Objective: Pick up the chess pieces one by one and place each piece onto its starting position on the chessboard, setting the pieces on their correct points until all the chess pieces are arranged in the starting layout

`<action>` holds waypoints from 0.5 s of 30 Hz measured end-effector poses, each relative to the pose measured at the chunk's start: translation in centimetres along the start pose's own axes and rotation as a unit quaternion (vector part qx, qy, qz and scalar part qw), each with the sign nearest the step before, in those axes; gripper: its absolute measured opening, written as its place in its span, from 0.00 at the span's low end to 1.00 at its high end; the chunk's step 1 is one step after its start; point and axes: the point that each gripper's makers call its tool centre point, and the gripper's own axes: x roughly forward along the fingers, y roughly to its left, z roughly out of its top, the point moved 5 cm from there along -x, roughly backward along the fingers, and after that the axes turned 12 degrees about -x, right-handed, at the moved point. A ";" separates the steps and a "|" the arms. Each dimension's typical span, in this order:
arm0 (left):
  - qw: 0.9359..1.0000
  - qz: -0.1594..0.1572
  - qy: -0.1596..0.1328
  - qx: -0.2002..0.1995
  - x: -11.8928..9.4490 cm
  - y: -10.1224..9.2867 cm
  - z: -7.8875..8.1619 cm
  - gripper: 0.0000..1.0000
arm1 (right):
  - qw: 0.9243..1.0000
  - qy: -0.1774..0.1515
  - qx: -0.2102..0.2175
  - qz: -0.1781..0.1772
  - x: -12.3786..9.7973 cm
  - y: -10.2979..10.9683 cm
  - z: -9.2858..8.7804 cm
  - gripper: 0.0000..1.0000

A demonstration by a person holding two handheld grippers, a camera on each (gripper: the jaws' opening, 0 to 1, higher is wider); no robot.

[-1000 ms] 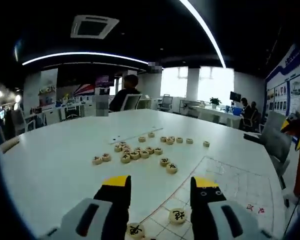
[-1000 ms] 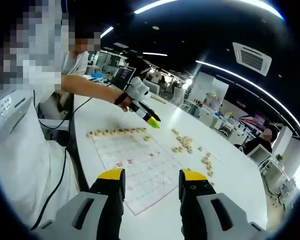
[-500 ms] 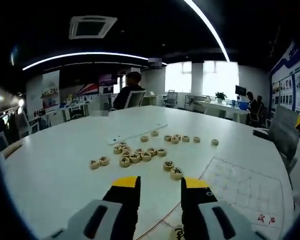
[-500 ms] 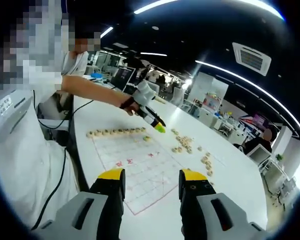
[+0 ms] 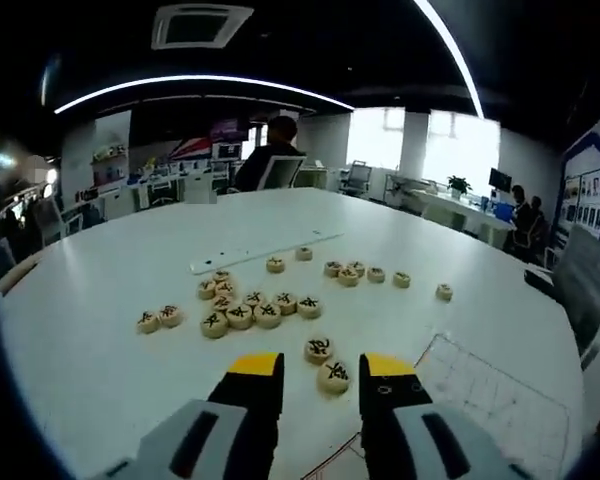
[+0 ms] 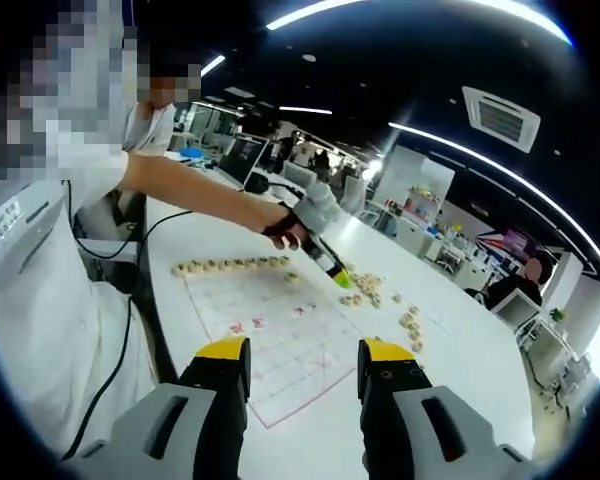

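Note:
My left gripper (image 5: 321, 372) is open, its yellow-tipped jaws hanging just above the white table. A round wooden chess piece (image 5: 333, 375) lies right ahead between the tips, with a second piece (image 5: 320, 349) just beyond it. More loose pieces (image 5: 245, 312) are clustered farther out. A corner of the chessboard (image 5: 490, 400) lies to the right. My right gripper (image 6: 302, 355) is open and holds nothing, above the near edge of the chessboard (image 6: 280, 340). A row of placed pieces (image 6: 230, 265) lines the board's far-left edge. The left gripper (image 6: 325, 258) reaches past the board toward loose pieces (image 6: 365, 290).
A thin white strip (image 5: 265, 252) lies behind the loose pieces. The person's arm (image 6: 195, 185) stretches over the board's left side, with a cable (image 6: 130, 330) hanging at the body. Office chairs and desks stand beyond the table (image 5: 90, 300).
The left gripper has moved forward off the board to the loose pieces, and its jaws stand closer together than a second ago. The right gripper has stayed put.

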 end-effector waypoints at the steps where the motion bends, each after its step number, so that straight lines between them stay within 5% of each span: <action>1: 1.000 0.004 0.002 -0.003 0.4 0.0 0.1 0.32 | 1.000 0.000 0.000 0.000 0.0 -0.1 0.0 0.44; 15: 0.999 0.036 0.037 -0.004 4.3 0.5 -0.4 0.31 | 1.000 0.002 -0.002 0.005 0.3 0.0 0.0 0.44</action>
